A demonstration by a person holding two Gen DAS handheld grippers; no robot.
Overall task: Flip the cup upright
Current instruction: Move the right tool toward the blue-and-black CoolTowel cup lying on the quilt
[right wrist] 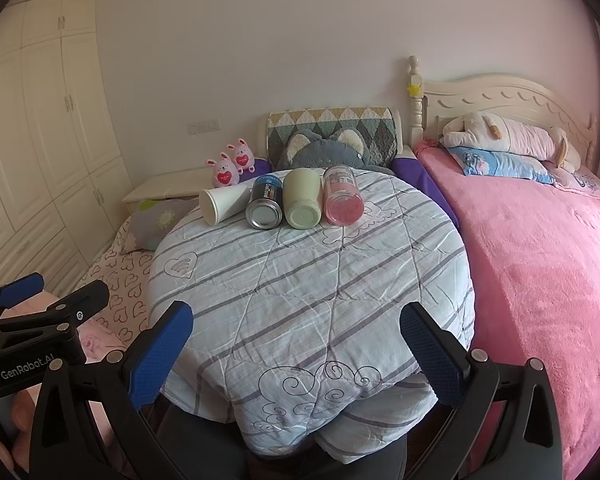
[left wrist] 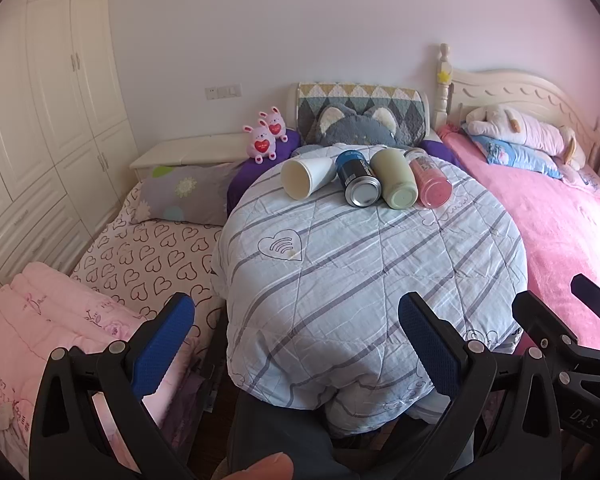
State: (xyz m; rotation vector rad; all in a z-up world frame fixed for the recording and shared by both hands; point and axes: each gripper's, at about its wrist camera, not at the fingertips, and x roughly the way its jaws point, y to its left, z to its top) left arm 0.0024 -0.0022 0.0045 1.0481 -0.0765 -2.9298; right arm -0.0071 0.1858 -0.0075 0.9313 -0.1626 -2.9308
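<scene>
Four containers lie on their sides in a row at the far side of a round surface covered by a striped quilt [left wrist: 360, 256] [right wrist: 300, 276]. From left: a white paper cup [left wrist: 306, 178] [right wrist: 224, 205] with its mouth towards me, a blue can [left wrist: 358, 183] [right wrist: 265, 203], a pale green tumbler [left wrist: 394, 183] [right wrist: 302, 202], and a pink bottle [left wrist: 430, 184] [right wrist: 342, 196]. My left gripper [left wrist: 296, 320] is open and empty at the near edge. My right gripper [right wrist: 296, 328] is open and empty, also at the near edge. Each gripper shows at the other view's edge.
A bed with a pink blanket [right wrist: 540, 264] lies to the right, with a plush toy [right wrist: 508, 136] at its head. A heart-print bed [left wrist: 140, 252] and folded pink quilt [left wrist: 40, 328] are at left. A grey cat cushion [right wrist: 324, 150] and two pink bunnies [left wrist: 266, 136] sit behind the containers.
</scene>
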